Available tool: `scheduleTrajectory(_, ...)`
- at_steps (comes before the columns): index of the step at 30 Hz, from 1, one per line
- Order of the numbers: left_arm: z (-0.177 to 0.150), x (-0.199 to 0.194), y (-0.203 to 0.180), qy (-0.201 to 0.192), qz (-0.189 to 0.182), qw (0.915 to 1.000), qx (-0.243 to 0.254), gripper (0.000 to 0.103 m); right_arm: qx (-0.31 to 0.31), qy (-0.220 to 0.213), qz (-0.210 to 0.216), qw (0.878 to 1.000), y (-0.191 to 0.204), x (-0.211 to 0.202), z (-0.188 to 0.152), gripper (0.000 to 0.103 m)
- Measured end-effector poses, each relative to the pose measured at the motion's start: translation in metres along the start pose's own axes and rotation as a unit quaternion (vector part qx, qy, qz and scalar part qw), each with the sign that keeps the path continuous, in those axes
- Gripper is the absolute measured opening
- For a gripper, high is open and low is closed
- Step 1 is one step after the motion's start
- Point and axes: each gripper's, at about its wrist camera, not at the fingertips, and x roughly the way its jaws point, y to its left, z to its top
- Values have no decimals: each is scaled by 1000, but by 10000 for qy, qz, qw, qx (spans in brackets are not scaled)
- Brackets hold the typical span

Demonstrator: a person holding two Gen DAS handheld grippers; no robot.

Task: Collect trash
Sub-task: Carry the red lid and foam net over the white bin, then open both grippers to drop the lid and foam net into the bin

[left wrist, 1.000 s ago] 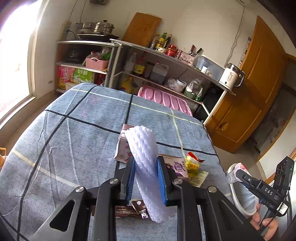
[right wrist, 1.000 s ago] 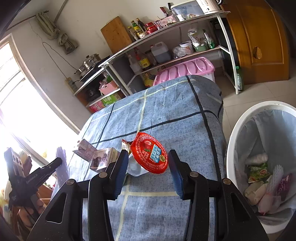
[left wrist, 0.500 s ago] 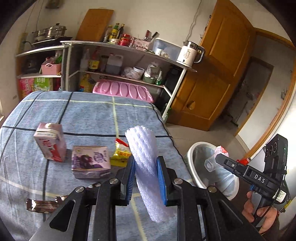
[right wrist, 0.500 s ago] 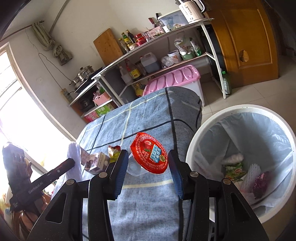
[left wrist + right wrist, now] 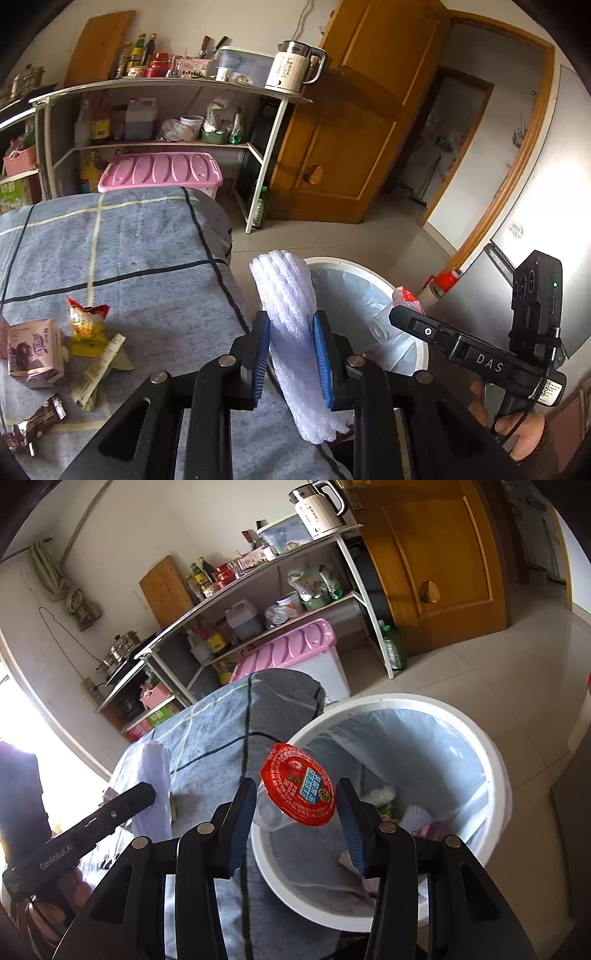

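My left gripper [image 5: 290,350] is shut on a white foam net sleeve [image 5: 290,314], held at the table's right edge beside the bin. My right gripper [image 5: 295,819] is shut on a clear plastic cup with a red foil lid [image 5: 297,790], held over the near rim of the white trash bin [image 5: 495,760]. The bin has a clear liner and holds several pieces of trash [image 5: 384,794]. The bin also shows in the left wrist view [image 5: 373,275]. On the blue checked tablecloth [image 5: 147,243] lie a purple carton [image 5: 31,354], a yellow snack wrapper [image 5: 86,321], a paper wrapper [image 5: 99,369] and a brown candy wrapper [image 5: 33,424].
A metal shelf rack [image 5: 166,110] with bottles, jars and a kettle [image 5: 295,66] stands behind the table. A pink-lidded storage box [image 5: 159,171] sits under it. A wooden door [image 5: 354,147] is at the right. Tiled floor [image 5: 480,672] surrounds the bin.
Both grippers have swung right toward the bin with their loads. The bin now fills much of the right wrist view, and the red-lidded cup is over its rim.
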Motion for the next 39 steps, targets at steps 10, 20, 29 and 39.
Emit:
scheduleTrajectory(10,-2,55,-29,457,-240,9986,109,24,56,263,-578,9980,-40,7,-3,46)
scheduleTrajectory(20,-7,74,-39,593,-319,9976,135,30,130,468,-792,9957,-60,18,-8,47)
scheduleTrajectory(29,-7,72,-28,580,-236,9980,14,45,238,488,-831,9951,-63,20,-11,50)
scheduleTrajectory(39,-14,36,1,334,24,9993,-162,45,216,421,-652,9968,-46,19,-14,51)
